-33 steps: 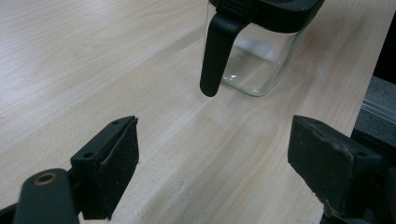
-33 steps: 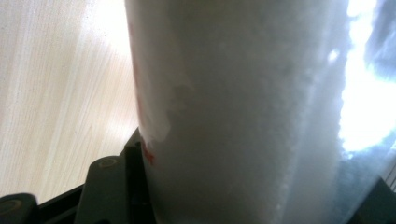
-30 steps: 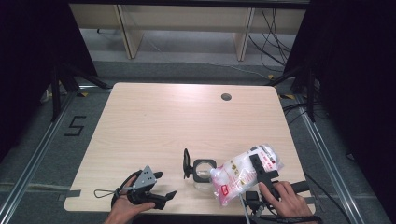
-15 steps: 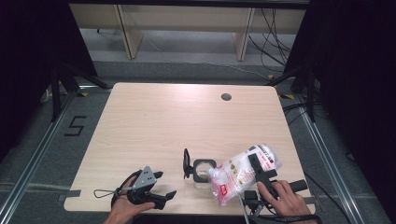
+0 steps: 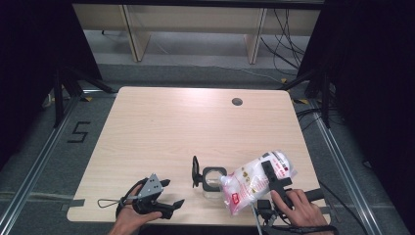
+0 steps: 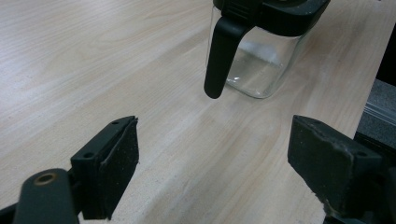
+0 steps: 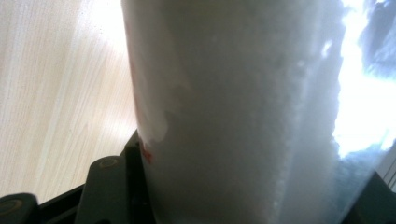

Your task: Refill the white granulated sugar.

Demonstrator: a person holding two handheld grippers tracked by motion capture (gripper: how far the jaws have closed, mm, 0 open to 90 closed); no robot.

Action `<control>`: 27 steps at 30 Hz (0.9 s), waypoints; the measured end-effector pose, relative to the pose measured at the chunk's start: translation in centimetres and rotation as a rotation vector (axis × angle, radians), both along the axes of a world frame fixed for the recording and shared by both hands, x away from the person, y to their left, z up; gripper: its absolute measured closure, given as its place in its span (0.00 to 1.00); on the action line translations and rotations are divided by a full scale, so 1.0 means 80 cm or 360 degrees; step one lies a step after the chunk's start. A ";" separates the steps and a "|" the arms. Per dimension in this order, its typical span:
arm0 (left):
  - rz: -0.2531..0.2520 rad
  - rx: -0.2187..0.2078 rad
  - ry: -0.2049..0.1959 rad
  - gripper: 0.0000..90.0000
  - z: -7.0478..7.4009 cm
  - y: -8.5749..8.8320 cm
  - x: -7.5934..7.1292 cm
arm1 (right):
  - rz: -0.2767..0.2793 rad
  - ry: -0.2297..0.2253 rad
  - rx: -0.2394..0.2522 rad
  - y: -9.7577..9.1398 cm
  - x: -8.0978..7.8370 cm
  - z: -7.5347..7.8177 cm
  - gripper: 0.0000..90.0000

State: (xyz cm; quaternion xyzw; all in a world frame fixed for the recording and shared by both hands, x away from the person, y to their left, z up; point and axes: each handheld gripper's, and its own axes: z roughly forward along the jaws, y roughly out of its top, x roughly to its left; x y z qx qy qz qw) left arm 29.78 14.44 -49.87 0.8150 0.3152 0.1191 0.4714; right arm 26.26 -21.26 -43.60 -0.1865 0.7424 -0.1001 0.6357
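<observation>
A clear glass jar (image 5: 214,179) stands near the table's front edge, its black lid (image 5: 195,171) flipped up on the left side. In the left gripper view the jar (image 6: 261,65) and its hanging black flap (image 6: 219,56) lie just beyond my left gripper (image 6: 215,158), which is open and holds nothing. From above, the left gripper (image 5: 174,192) lies left of the jar, pointing right. My right gripper (image 5: 270,171) is shut on a plastic bag of white powder (image 5: 247,185) that leans with its lower end by the jar's right side. Up close, the bag (image 7: 233,116) hides most of the fingers (image 7: 109,186).
The light wooden table (image 5: 171,127) has a round cable hole (image 5: 237,102) at the back right. Wooden shelving (image 5: 195,19) stands beyond the far edge. Dark curtains flank both sides. Cables trail on the floor at the right.
</observation>
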 end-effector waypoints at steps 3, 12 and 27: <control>0.0008 0.0002 0.0005 0.18 0.000 -0.001 -0.001 | -0.0012 -0.0004 0.0016 0.000 -0.001 0.000 0.46; 0.0012 0.0003 0.0001 0.18 0.000 0.000 0.000 | -0.0002 -0.0018 -0.0008 0.000 -0.003 0.003 0.46; 0.0012 -0.0001 0.0001 0.18 0.000 0.000 0.000 | 0.0023 -0.0002 0.0004 -0.001 -0.003 0.000 0.46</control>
